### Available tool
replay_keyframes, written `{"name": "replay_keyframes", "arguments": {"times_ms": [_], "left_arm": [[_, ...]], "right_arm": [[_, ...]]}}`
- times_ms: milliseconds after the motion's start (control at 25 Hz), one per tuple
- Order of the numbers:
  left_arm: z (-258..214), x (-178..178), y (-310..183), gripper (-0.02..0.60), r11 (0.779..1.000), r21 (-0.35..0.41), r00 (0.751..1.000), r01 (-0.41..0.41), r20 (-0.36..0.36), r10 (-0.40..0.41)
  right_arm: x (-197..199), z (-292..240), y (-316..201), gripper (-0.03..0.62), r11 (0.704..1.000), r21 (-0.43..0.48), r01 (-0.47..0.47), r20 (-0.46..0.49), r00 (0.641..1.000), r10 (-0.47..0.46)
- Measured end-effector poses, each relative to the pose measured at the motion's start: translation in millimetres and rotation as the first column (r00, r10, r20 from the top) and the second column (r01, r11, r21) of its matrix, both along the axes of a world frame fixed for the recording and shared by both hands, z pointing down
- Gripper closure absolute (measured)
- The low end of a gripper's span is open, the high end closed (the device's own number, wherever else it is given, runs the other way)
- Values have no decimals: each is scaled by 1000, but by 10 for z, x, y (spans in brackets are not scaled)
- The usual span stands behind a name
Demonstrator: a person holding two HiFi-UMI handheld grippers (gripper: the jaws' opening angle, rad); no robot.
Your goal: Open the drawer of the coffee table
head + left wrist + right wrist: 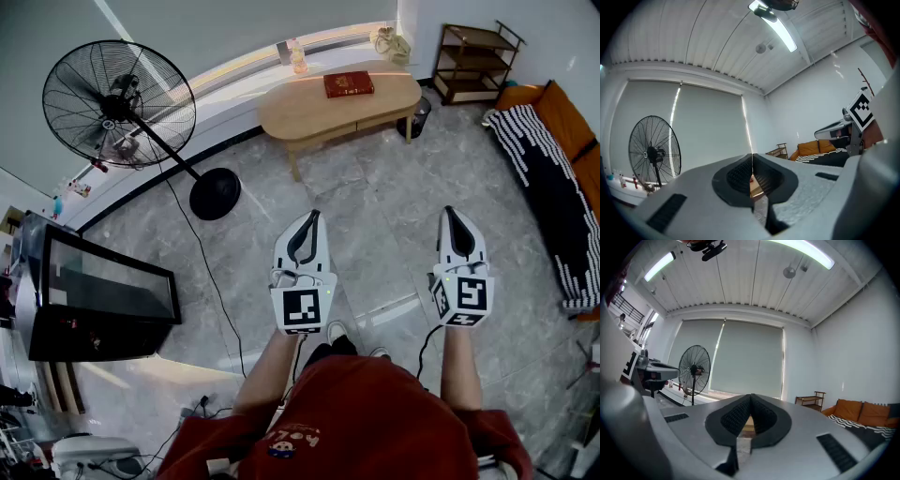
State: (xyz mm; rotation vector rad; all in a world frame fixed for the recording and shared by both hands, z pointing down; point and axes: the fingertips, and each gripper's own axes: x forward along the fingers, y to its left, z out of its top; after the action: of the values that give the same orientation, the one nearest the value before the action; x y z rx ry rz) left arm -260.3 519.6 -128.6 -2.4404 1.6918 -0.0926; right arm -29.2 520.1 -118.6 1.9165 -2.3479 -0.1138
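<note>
Wood-topped coffee table (300, 108) straight ahead and well apart from both grippers, across a stretch of grey tiled floor (375, 216). Long axis lying crosswise to the line of approach, left to right, with the right end tipped slightly farther away. Near long side facing this way, so likely carrying the drawer front, though too small from here to pick out a handle for certain. Red book (349, 84) lying flat on top, right of centre. On one side, left gripper (312, 217) held level, pointing at the table's left half, jaws pressed together on nothing. On the other, right gripper (450, 212) likewise level, jaws together and empty, aimed just past the table's right end. Neither noticeably closer, both roughly abreast. Judged: no reach possible from here. Need to walk forward, drop low to the front rail, then part one pair of jaws before meeting any pull. Standing fan (120, 103) off to the left, sofa (567, 122) to the right, neither across the straight path.
</note>
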Motion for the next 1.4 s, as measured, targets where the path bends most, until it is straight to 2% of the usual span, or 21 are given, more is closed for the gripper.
{"name": "replay_keyframes", "arguments": {"times_ms": [520,760,960,1400], "left_arm": [[9,-68,-159,574,1000,-4,1000,-8,-10,8],[13,-107,-173,573,1000,-5,1000,-7,-16,7],[48,-206,-195,574,1000,-9,1000,-5,-20,4],[166,-540,-310,574,1000,-15,1000,-12,-28,11]], "right_arm": [[-108,-29,-148,592,1000,26,-6,25,1000,6],[-136,-14,-175,443,999,30,-30,22,999,29],[-198,-16,-207,371,998,45,-48,29,998,47],[-586,82,-317,358,999,29,-32,12,999,32]]}}
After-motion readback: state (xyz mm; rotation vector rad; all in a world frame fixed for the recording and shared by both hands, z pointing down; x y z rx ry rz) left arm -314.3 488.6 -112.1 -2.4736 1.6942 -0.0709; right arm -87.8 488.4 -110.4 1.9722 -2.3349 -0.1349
